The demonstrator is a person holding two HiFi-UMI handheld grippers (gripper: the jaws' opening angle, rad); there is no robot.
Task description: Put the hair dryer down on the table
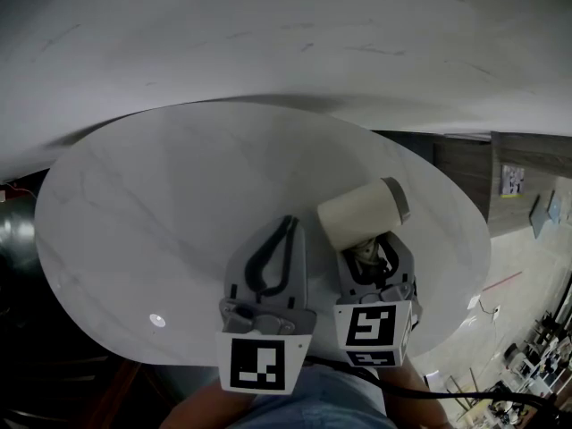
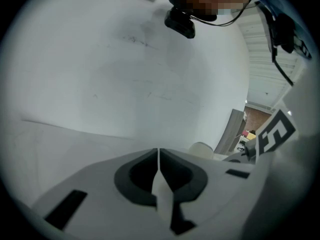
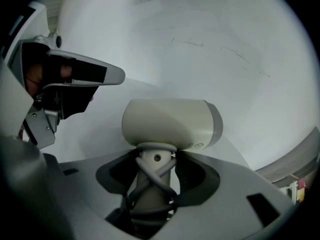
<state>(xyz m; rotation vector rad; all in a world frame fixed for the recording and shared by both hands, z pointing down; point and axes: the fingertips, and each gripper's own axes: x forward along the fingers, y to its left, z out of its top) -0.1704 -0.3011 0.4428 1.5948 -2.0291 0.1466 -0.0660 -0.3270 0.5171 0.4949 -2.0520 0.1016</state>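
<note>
A cream hair dryer point(image 1: 362, 213) with a grey nozzle end stands above the near right part of the round white marble table point(image 1: 161, 195). My right gripper point(image 1: 374, 248) is shut on its handle, which has the grey cord wound around it point(image 3: 150, 184). In the right gripper view the barrel point(image 3: 165, 121) lies crosswise just over the jaws of my right gripper point(image 3: 156, 156). My left gripper point(image 1: 288, 224) hovers beside it on the left, shut and empty, its jaws meeting in the left gripper view point(image 2: 158, 151). A bit of the dryer point(image 2: 201, 149) peeks over that gripper's right jaw.
The table's right edge point(image 1: 487, 239) drops to a tiled floor with a dark wooden cabinet point(image 1: 465, 164) beyond. A white wall point(image 1: 268, 34) curves behind the table. A black cable point(image 1: 500, 396) trails at the lower right.
</note>
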